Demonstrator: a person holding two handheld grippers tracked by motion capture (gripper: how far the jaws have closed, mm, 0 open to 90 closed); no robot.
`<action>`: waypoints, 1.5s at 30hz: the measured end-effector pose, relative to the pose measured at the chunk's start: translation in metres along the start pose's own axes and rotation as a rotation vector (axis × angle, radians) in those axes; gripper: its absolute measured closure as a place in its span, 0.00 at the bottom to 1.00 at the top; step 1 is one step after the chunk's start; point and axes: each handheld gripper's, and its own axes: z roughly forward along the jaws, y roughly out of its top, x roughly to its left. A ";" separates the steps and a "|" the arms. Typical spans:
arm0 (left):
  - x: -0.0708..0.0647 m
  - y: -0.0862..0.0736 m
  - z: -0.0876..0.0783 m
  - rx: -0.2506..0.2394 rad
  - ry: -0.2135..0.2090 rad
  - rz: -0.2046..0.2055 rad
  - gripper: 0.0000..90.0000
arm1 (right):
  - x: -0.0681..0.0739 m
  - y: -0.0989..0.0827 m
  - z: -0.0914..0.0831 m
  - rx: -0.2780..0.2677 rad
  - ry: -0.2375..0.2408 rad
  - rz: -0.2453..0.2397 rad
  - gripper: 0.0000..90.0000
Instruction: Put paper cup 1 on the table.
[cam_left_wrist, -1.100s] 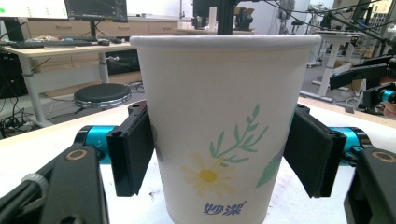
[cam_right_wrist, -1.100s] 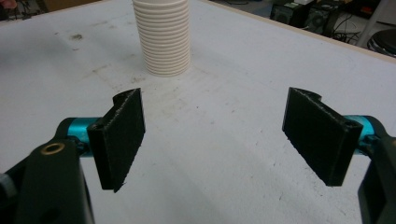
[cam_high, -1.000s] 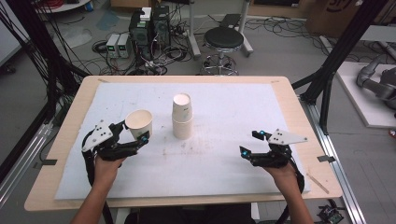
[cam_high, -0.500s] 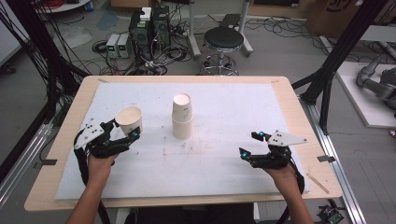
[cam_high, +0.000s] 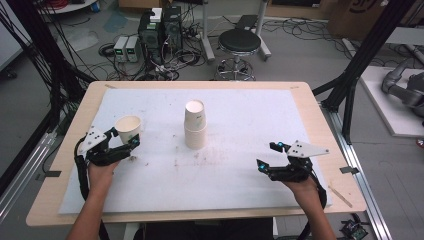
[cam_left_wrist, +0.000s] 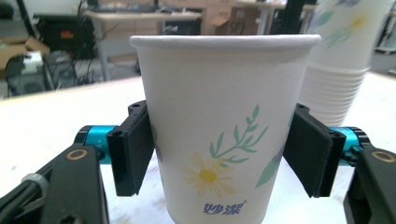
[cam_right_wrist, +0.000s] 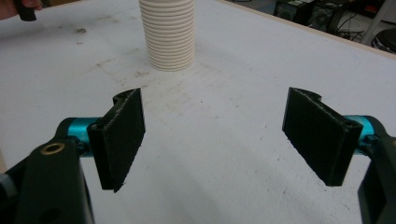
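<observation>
Left gripper (cam_high: 131, 143) clamped on a single flowered paper cup (cam_high: 128, 129), pads (cam_left_wrist: 133, 151) pressing its lower wall from both sides in the left gripper view. Cup upright, mouth open to the ceiling, carried toward the left part of the white mat (cam_high: 240, 175), well apart from the stack of paper cups (cam_high: 195, 124) standing near the middle. From the high view alone, hard to say whether the base already meets the mat or hangs just above it.

Right gripper (cam_high: 269, 157) idle near the right edge of the mat, jaws standing wide apart with nothing between them, aimed across bare mat toward the ribbed side of the stack (cam_right_wrist: 167, 35).

Step in hand, by the look of it: setting down one cup drawn off the stack, at a spot of its own on the left. Placement nearly done, not finished — grip not yet let go.

Next move calls for lowering until the base sits flat, then easing the jaws apart evenly so neither pad drags the light wall sideways, then backing straight away along the jaw line. Thin paper, easily dented — no squeeze beyond the present one. Afterwards, likely a return to the stack for another cup, possibly with the right gripper steadying the lower cups.
</observation>
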 end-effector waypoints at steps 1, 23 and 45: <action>0.001 -0.001 0.001 0.018 0.004 0.004 0.33 | 0.000 0.000 0.001 -0.002 -0.001 -0.002 0.24; -0.006 -0.014 0.008 0.265 0.088 0.055 0.35 | 0.001 -0.001 0.001 0.008 0.004 -0.009 0.24; -0.003 -0.010 -0.029 0.255 0.055 -0.027 0.20 | -0.001 0.000 -0.005 0.002 0.001 -0.007 0.24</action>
